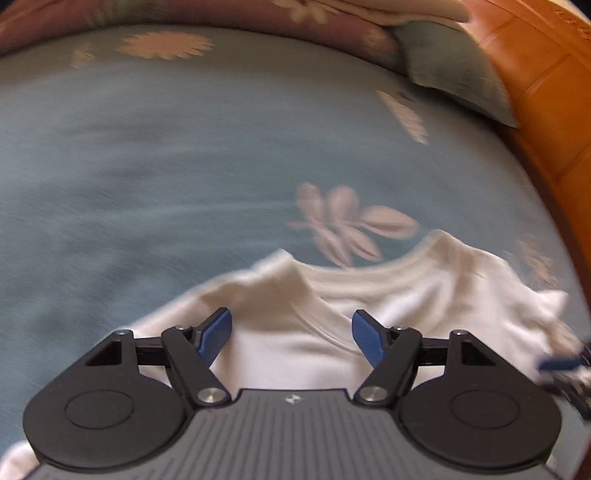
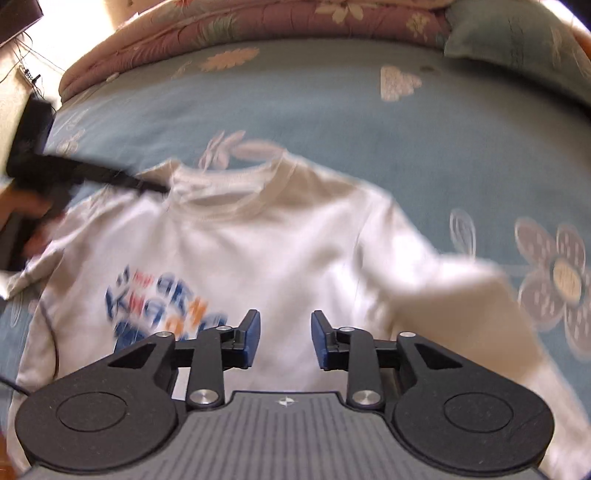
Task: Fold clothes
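Both tongs hover released over the white T-shirt, nothing between their pads: the left gripper stands wide over the collar, the right gripper with a narrower gap over the chest. The left pads are ribbed blue rubber on black linkages.

That shirt lies face up and roughly flat on a bed, its ribbed neckline toward the far side and a blurred blue and orange print on the chest. Its right sleeve spreads outward (motion blur hides the edges).

Underneath is a soft blue sheet printed with pale flowers and leaves, lightly creased. A pinkish quilt with a floral pattern is bunched along the far edge, next to a grey-green pillow. An orange-brown wooden headboard, panelled and glossy, curves along the right side in the left wrist view. Bright light washes out the upper left of the right wrist view, where thin cables hang.
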`<action>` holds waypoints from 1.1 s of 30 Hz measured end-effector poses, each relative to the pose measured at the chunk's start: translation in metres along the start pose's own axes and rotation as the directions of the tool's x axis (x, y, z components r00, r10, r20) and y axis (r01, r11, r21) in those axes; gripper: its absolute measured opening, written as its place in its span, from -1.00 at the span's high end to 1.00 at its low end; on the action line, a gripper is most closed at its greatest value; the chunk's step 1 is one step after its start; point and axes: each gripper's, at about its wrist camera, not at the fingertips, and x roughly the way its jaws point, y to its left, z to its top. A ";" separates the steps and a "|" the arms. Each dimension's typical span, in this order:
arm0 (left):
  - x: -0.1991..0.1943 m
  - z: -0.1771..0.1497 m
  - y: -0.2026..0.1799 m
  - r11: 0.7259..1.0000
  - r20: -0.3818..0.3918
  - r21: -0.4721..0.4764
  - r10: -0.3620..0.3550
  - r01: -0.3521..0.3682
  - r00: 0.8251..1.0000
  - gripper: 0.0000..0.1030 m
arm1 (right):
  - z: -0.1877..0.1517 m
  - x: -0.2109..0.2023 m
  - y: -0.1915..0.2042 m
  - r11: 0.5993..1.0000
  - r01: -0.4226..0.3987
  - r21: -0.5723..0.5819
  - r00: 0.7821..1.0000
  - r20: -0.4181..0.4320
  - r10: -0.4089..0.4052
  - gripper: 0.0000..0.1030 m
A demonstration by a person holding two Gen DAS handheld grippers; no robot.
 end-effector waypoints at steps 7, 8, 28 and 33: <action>-0.026 -0.015 -0.036 0.993 -0.035 0.066 -0.099 0.102 0.994 -0.47 | -0.044 -0.025 -0.021 0.987 0.043 0.154 0.999 -0.015 -0.042 0.30; -0.028 -0.021 -0.045 0.988 -0.051 0.081 -0.127 0.131 0.991 -0.48 | -0.049 -0.030 -0.026 0.983 0.054 0.178 0.999 -0.013 -0.052 0.30; -0.010 -0.063 -0.091 0.972 -0.153 0.058 -0.217 0.228 0.964 -0.48 | 0.016 -0.013 -0.133 0.959 -0.028 -0.283 0.999 -0.027 0.021 0.58; -0.011 -0.061 -0.091 0.979 -0.135 0.038 -0.196 0.202 0.971 -0.48 | 0.021 -0.012 -0.156 0.988 -0.017 -0.154 0.999 -0.037 0.011 0.94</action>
